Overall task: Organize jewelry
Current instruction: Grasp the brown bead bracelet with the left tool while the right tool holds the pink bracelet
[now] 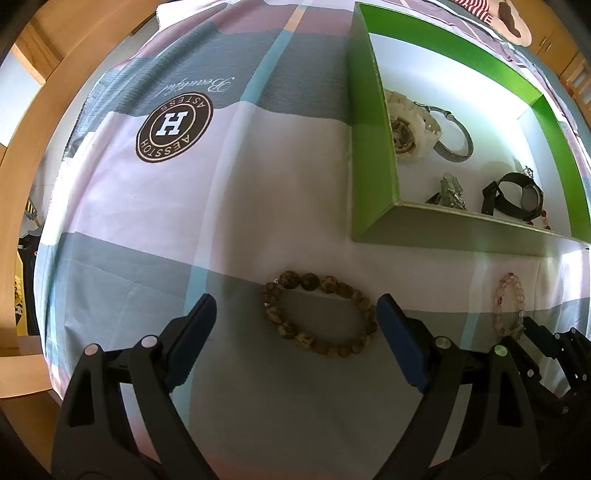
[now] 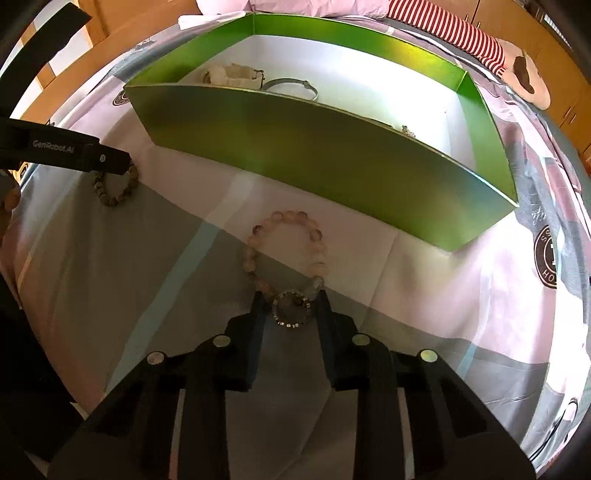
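Observation:
A brown beaded bracelet (image 1: pixel 320 315) lies flat on the bedsheet between the fingers of my left gripper (image 1: pixel 295 314), which is open and empty. A pale pink beaded bracelet (image 2: pixel 286 254) lies in front of the green box (image 2: pixel 332 162). My right gripper (image 2: pixel 291 308) is partly closed around the bracelet's round charm (image 2: pixel 291 304), fingers at its two sides. The pink bracelet also shows in the left wrist view (image 1: pixel 509 302). The box holds a white watch (image 1: pixel 410 129), a metal bangle (image 1: pixel 454 136), a black watch (image 1: pixel 517 197) and a small metal piece (image 1: pixel 450 192).
The bed is covered by a checked sheet (image 1: pixel 258 166) with a round brown logo (image 1: pixel 173 127). A red-striped cloth (image 2: pixel 450 29) and a plush item (image 2: pixel 528 81) lie behind the box. Wooden furniture (image 1: pixel 22 147) borders the bed on the left.

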Demonstrator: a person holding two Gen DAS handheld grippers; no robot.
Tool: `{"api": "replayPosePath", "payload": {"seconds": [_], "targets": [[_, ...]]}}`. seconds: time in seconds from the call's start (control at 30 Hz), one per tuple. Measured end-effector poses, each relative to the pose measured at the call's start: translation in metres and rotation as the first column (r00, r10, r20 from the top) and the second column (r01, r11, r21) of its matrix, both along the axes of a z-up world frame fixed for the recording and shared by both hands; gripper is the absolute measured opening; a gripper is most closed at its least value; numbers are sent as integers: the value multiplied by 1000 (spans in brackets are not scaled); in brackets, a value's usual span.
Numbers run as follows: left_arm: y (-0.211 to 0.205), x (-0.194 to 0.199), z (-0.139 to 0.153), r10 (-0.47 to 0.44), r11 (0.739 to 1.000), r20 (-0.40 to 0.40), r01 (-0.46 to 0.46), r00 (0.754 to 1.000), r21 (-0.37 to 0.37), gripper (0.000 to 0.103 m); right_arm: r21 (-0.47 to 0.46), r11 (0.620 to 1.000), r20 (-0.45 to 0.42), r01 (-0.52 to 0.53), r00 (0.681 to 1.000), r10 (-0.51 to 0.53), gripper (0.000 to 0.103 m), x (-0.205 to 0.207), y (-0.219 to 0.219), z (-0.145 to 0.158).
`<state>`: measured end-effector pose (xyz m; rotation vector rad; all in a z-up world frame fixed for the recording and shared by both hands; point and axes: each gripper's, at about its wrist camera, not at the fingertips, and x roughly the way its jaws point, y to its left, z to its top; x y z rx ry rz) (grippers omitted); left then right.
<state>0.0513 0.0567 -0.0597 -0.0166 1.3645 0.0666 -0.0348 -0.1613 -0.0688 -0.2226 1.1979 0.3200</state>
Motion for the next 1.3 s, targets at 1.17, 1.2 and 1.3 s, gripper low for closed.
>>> {"api": "replayPosePath", "payload": {"seconds": [1.17,1.2,1.3], "targets": [[-24,2,-20,-10,1000,-45,10,999,-3,88,79,985,7,152,988,-153,41,20,-54,20],[-24,2,-21,-9,1000,-46,9,999,-4,88,74,988,2,136,991,-137,46,18,-50,18],[-23,3,-23,-12,1000,-49,12,999,-1,88,41,997,-16,58,998,-58,47,12,-33,9]]}}
